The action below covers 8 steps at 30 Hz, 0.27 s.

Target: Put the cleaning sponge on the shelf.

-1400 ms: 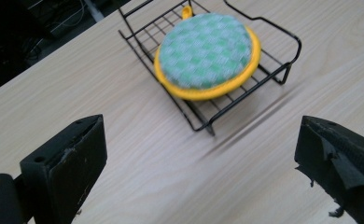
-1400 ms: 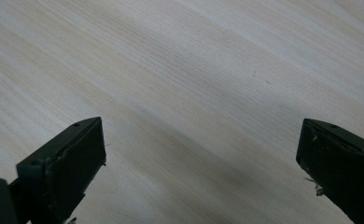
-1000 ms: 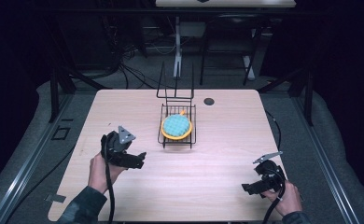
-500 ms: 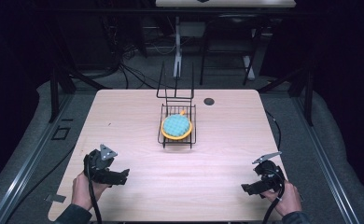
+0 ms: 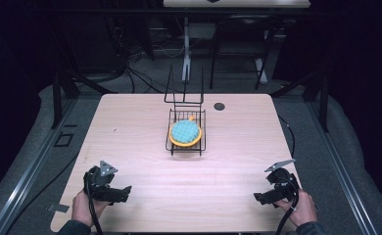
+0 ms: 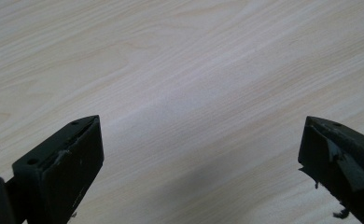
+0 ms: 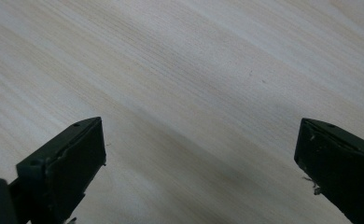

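**Both grippers low at the near edge, rack at centre**

The left gripper [image 5: 123,192] sat at the table's [image 5: 130,127] 7 o'clock corner, held in a hand [image 5: 83,208]. Its jaws stood wide apart over bare wood, with nothing between them. The right gripper [image 5: 260,198] sat at the 5 o'clock corner, in the other hand [image 5: 301,208], jaws likewise spread and empty. The two pointed inward, toward each other, well apart.

The wire rack [image 5: 186,128] stood near the table's middle, slightly toward 12 o'clock, far from both grippers. A plate [image 5: 185,132] with a yellow rim and blue face lay inside it. A small dark disc [image 5: 219,106] lay just beside the rack at its 1 o'clock.
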### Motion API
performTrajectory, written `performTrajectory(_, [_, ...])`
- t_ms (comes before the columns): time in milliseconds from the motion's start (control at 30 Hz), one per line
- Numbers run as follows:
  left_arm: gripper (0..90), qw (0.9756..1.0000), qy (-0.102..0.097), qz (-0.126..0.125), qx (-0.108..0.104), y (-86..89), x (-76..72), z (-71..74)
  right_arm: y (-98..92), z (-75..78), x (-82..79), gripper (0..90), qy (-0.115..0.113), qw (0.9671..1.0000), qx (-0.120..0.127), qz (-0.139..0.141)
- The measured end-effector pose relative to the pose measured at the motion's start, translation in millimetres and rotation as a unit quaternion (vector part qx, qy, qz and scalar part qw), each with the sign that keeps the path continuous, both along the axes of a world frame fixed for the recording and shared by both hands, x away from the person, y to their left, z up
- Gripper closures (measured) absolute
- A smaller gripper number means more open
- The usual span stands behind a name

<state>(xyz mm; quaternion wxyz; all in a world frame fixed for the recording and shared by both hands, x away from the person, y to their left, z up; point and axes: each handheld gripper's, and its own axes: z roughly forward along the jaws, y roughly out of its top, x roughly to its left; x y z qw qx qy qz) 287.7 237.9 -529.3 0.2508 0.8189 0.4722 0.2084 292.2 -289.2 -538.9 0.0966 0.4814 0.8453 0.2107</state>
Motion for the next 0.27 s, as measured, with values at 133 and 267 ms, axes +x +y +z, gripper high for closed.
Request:
performTrajectory(133, [0.2,0.9999,0.009,-0.005,0.006,-0.1,3.7,-3.3,-0.6,-0.2,-0.9,1.3,0.0,1.0,0.006,-0.003])
performTrajectory(267, [0.1,0.9999,0.009,-0.007,0.003,0.3,5.1,-3.8,-1.4,0.3,-1.4,1.3,0.0,1.0,0.006,-0.004])
